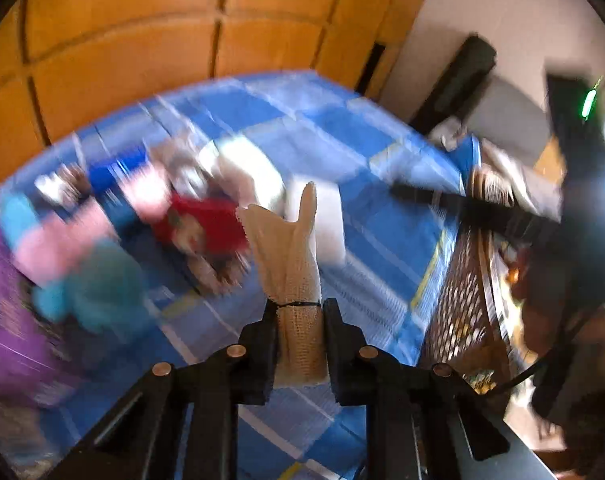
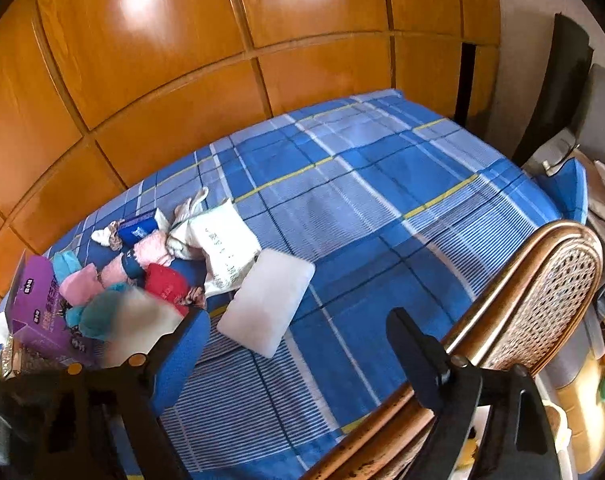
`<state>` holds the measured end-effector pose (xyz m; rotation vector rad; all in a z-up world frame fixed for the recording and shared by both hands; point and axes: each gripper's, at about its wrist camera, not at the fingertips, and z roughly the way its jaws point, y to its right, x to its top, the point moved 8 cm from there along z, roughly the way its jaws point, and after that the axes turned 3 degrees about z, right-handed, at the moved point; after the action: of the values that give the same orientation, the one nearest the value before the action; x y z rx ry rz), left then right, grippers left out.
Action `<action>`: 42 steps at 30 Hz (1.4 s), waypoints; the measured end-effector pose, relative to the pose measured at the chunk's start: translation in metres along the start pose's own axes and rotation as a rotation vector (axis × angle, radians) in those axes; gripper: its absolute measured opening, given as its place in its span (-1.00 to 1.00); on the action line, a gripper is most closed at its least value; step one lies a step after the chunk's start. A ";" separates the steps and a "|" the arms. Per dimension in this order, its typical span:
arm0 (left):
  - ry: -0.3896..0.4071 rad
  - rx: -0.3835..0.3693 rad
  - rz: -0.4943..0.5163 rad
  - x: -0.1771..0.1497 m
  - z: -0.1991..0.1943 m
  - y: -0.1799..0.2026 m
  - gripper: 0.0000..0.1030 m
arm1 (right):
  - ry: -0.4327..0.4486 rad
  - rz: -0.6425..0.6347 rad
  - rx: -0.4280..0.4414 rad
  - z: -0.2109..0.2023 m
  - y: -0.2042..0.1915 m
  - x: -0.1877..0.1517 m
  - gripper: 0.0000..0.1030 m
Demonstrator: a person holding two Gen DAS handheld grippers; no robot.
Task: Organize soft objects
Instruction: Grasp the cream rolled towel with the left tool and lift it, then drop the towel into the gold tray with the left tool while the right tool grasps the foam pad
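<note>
From my remote station I read the left gripper (image 1: 298, 316) as clamped on a cream knitted mesh cloth bound with a thin black tie (image 1: 292, 264), its jaws pressed flat against the bundle's sides while the loose end stands up beyond the fingertips. This left wrist view is smeared by motion. The bundle hangs above the blue plaid bedsheet with white and yellow stripes (image 2: 362, 208), my landmark for all else. The right gripper (image 2: 298, 344) stands wide with nothing between its jaws, over the sheet's near edge. On the sheet's left part lies a heap of soft items: a flat white rectangular pillow (image 2: 264, 304), a white printed fabric pouch (image 2: 222, 248) touching the pillow's far side, a red folded cloth (image 2: 166, 284), pink towels (image 2: 114, 270) and a teal cloth (image 2: 98, 314). At the sheet's left edge stands a purple cardboard box (image 2: 38, 304). A brown woven rattan chair back (image 2: 534, 300) rises at the sheet's near right corner. Orange wooden panels (image 2: 182, 60) close the sheet's far side.
</note>
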<state>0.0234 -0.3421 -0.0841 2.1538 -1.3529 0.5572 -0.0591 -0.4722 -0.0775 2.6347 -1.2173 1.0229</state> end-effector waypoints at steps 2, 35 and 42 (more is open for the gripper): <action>0.054 0.015 -0.022 0.021 -0.022 -0.014 -0.60 | -0.022 -0.002 0.001 0.003 -0.002 -0.003 0.77; 0.310 0.768 -0.895 -0.275 -0.255 -0.276 -0.46 | -0.334 0.108 -0.213 0.110 -0.013 0.005 0.61; 0.357 0.772 -0.862 -0.269 -0.261 -0.260 0.58 | -0.326 0.127 -0.186 0.130 -0.014 -0.009 0.61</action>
<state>0.1321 0.1004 -0.0985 2.7258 0.0907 1.1179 0.0173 -0.4977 -0.1813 2.6738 -1.4764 0.4726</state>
